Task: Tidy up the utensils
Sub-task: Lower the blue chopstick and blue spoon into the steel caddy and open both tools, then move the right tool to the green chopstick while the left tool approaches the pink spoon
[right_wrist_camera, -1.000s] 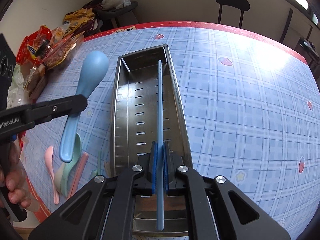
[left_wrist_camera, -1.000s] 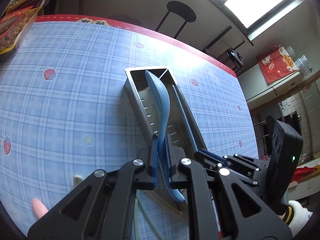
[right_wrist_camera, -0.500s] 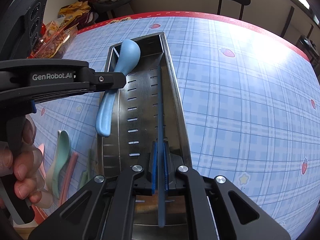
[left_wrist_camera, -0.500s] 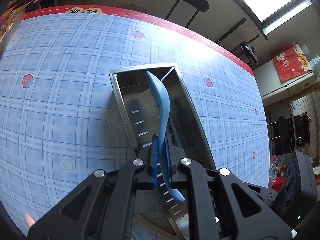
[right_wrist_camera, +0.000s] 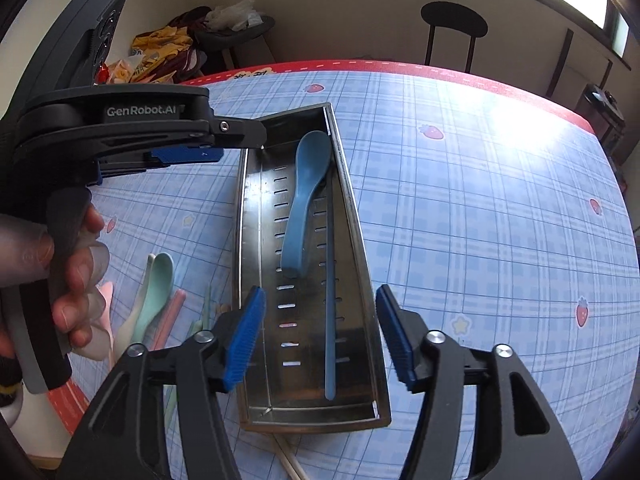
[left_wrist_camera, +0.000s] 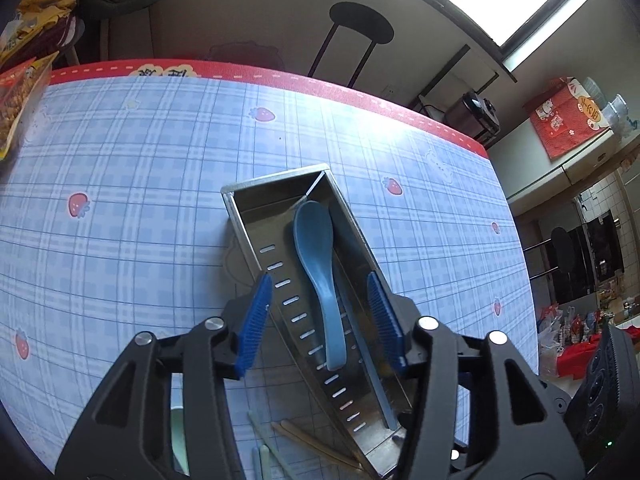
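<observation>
Left wrist view: left gripper gapes wide over the tray, blue spoon lying inside beside the chopstick. Right gripper wide too, empty.

— What covers the tabletop?
— A blue plaid cloth with a red border and small strawberry prints.
— And beyond it?
— A black round stool by the wall, snack bags at the far left, a red hanging cloth.
</observation>
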{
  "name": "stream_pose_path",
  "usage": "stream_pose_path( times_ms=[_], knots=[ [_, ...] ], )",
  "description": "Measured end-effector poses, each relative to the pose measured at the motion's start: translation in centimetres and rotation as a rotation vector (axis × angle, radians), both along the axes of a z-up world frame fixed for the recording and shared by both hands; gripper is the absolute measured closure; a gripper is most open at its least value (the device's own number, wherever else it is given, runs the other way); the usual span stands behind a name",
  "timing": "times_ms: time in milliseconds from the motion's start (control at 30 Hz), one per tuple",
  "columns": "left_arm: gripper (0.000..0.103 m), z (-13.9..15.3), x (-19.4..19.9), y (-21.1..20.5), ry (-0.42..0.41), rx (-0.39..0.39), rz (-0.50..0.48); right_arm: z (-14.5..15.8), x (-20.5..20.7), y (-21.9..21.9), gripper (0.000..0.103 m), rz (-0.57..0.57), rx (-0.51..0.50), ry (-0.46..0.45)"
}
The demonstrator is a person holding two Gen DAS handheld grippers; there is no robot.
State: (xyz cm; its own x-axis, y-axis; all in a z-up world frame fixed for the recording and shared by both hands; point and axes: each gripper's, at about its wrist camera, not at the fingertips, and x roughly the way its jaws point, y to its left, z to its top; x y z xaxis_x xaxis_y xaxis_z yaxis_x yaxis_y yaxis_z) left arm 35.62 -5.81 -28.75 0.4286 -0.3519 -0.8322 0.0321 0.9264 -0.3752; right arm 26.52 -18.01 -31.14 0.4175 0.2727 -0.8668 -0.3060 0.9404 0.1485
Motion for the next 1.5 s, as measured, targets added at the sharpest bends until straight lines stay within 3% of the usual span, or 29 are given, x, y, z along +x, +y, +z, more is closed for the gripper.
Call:
stream_pose_path(
  times_ms=[100,167,367,633,900,1133,1333,1400,1467,1500],
  knots=[
    [0.039,1.4,-1.1,0.9,-0.030,0.024,-0.006,0.8,-1.4,-0.8,0.027,-0.008,0.005,-0.025],
    [0.013,2.2,-2.2,1.6,-0.047,0.046,-0.002,1.1,-2.3,-1.0,0.018,-0.010,0.007,-0.038],
    [0.008,3.9,-6.2,3.8,-0.105,0.073,-0.014,2.2,-4.4,-1.5,0.006,-0.003,0.030,-0.067],
    [0.006,3.8,-13.2,6.8,-0.133,0.077,-0.014,1.7,-7.5,-0.9,0.006,0.007,0.020,-0.077],
    [0.006,0.9,-21.2,10.1,-0.126,0.191,0.036,-1.4,-11.2,0.1,0.006,0.012,0.076,-0.014],
    [0.006,-2.1,-25.7,13.2,-0.060,0.153,0.152,-2.5,-13.0,2.7,0.006,0.081,0.051,0.006],
    [0.006,-4.0,-26.9,14.0,-0.002,0.147,0.207,-3.2,-13.3,4.4,0.006,0.118,-0.009,0.016],
    [0.006,-4.5,-27.0,14.2,0.011,0.136,0.215,-3.5,-13.4,5.0,0.011,0.146,-0.004,0.031],
    [0.006,-4.7,-26.9,14.2,0.022,0.132,0.217,-3.8,-13.4,5.4,0.029,0.158,-0.012,0.043],
    [0.006,-4.9,-26.9,14.3,0.026,0.126,0.216,-3.9,-13.4,5.6,0.031,0.163,-0.013,0.050]
  ],
)
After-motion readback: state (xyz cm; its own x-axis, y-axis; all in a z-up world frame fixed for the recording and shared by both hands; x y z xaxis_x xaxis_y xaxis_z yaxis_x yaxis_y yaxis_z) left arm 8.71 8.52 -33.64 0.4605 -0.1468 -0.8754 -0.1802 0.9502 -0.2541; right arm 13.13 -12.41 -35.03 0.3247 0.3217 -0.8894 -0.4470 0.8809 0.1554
